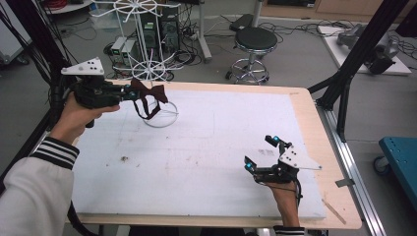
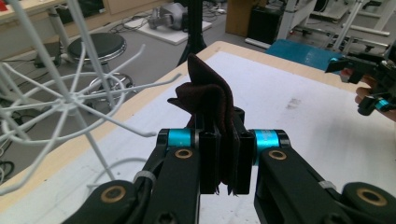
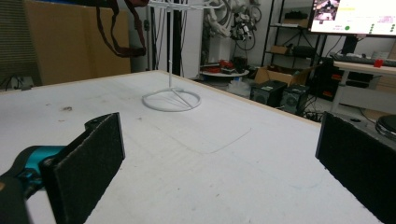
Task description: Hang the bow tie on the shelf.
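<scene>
left gripper [image 2: 223, 154] clamped on dark-brown fabric bow tie [image 1: 151, 94] | right gripper [image 1: 263, 152] apart | white wire rack [image 2: 70, 100]

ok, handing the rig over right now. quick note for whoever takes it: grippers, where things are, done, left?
Left gripper: shut on the dark brown bow tie, held up in the air beside the white wire rack at the table's far left; its strap loop hangs below.
Right gripper: open, holding nothing, low over the white table top at the near right.
Done: bow tie is picked up and brought up to the rack.
Left: it is not on any of the rack's arms yet. Likely next is hooking the strap over one, then releasing.
</scene>
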`<state>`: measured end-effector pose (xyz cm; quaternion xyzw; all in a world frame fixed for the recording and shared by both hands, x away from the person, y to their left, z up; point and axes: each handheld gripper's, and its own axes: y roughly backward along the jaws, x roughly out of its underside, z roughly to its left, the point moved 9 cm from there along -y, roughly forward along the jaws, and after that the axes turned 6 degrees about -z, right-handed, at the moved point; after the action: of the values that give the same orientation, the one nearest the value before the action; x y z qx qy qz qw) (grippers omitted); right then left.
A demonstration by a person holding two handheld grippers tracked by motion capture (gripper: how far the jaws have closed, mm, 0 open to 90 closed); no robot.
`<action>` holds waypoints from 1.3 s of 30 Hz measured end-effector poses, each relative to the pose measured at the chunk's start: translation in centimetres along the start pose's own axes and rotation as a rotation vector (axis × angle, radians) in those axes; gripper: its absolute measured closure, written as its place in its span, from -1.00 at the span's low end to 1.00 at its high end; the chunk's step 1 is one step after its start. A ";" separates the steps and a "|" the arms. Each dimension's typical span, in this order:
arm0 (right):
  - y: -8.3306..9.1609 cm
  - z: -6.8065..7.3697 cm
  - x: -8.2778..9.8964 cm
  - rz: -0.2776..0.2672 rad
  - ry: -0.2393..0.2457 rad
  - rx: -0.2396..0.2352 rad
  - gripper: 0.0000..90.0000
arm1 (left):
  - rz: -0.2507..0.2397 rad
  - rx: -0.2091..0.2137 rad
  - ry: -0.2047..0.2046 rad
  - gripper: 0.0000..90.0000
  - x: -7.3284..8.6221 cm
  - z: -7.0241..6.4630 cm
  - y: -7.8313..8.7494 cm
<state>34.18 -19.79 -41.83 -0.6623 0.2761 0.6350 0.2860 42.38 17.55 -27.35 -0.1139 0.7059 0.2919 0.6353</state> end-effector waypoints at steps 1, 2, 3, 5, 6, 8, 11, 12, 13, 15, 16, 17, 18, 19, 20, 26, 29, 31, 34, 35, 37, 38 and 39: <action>0.1 -0.1 0.1 -0.014 0.003 0.008 -0.99 | -0.003 -0.001 0.005 0.88 0.0 0.2 0.0; 0.3 -0.2 0.3 -0.017 -0.009 0.014 -0.99 | 0.000 0.002 0.005 0.88 0.0 0.3 0.0; 0.5 -0.3 0.4 -0.021 -0.015 0.017 -0.99 | 0.003 0.000 0.006 0.88 0.0 0.5 0.0; 0.8 -0.4 0.5 -0.042 -0.024 0.025 -0.99 | 0.012 0.001 0.003 0.88 0.0 0.7 -0.1; 1.0 -0.4 0.6 -0.047 -0.030 0.030 -0.99 | 0.010 -0.001 0.003 0.88 -0.1 0.8 -0.1; 1.3 -0.5 0.7 -0.061 -0.022 0.039 -0.99 | 0.021 -0.004 0.002 0.88 -0.2 1.1 -0.2; 1.5 -0.8 0.9 -0.068 -0.019 0.046 -0.99 | 0.036 -0.009 -0.004 0.88 -0.4 1.5 -0.3; 1.6 -0.8 0.9 -0.073 -0.020 0.050 -0.99 | 0.041 -0.011 -0.007 0.88 -0.5 1.7 -0.3; 1.6 -0.9 1.0 -0.072 -0.023 0.053 -0.99 | 0.046 -0.010 -0.009 0.88 -0.5 1.8 -0.3; 1.7 -0.9 1.1 -0.082 -0.020 0.055 -0.99 | 0.062 -0.014 -0.014 0.88 -0.5 2.1 -0.3; 1.7 -0.9 1.2 -0.080 -0.027 0.055 -0.99 | 0.066 -0.015 -0.014 0.88 -0.5 2.2 -0.4; 1.7 -1.0 1.3 -0.079 -0.025 0.056 -0.99 | 0.068 -0.012 -0.013 0.88 -0.6 2.3 -0.4; 1.6 -0.9 1.4 -0.075 -0.031 0.054 -0.99 | 0.074 -0.009 -0.012 0.88 -0.6 2.3 -0.5; 1.6 -1.0 1.4 -0.077 -0.029 0.055 -0.99 | 0.083 -0.009 -0.017 0.88 -0.6 2.5 -0.6; 1.6 -0.9 1.5 -0.076 -0.032 0.055 -0.99 | 0.089 -0.013 -0.015 0.88 -0.6 2.6 -0.7; 1.7 -1.0 1.6 -0.081 -0.032 0.058 -0.99 | 0.110 0.002 -0.002 0.88 -0.6 3.2 -1.3; 1.7 -1.1 1.6 -0.080 -0.029 0.065 -0.99 | 0.135 -0.007 -0.002 0.88 -0.1 3.6 -1.6; 1.7 -1.2 1.7 -0.081 -0.037 0.069 -0.99 | 0.133 -0.009 0.000 0.88 -0.1 3.8 -1.8; 1.7 -1.4 1.7 -0.091 -0.033 0.078 -0.99 | 0.139 -0.020 -0.006 0.88 0.1 4.0 -2.0; 1.7 -1.4 1.8 -0.089 -0.041 0.079 -0.99 | 0.141 -0.025 -0.005 0.88 0.1 4.1 -2.1; 1.6 -1.5 2.1 -0.089 -0.046 0.083 -0.99 | 0.137 -0.022 -0.002 0.88 0.1 4.2 -2.3; 1.5 -1.6 2.2 -0.086 -0.046 0.084 -0.99 | 0.140 -0.025 -0.001 0.88 0.2 4.3 -2.3; 1.5 -1.6 2.3 -0.089 -0.042 0.084 -0.99 | 0.143 -0.026 0.002 0.88 0.3 4.3 -2.4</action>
<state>34.29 -22.03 -44.14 -0.6479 0.2670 0.6233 0.3471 47.19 18.12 -28.35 -0.0716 0.7091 0.3456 0.6104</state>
